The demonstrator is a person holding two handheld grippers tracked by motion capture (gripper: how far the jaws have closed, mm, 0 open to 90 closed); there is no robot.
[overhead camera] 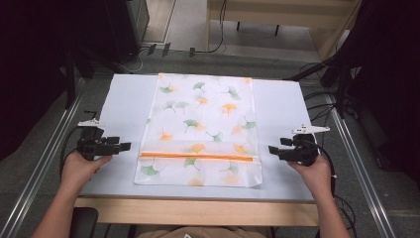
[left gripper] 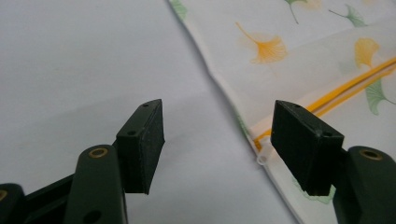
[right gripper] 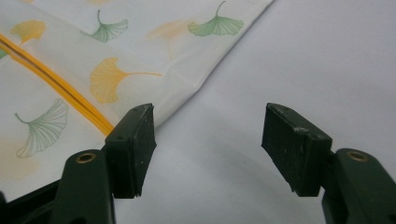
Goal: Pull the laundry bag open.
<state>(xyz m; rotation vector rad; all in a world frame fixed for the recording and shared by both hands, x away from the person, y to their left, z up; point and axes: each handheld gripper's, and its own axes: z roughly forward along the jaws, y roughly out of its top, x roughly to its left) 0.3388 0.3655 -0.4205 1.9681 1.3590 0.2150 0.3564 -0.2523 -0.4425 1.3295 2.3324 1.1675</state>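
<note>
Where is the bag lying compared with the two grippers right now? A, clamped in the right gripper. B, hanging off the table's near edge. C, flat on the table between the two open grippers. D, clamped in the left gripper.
C: the bag lies flat on the table, with the left gripper and right gripper open at either side, holding nothing.

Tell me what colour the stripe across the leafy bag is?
Orange. The stripe crosses the bag near its front end, clearest in the high view.
</note>
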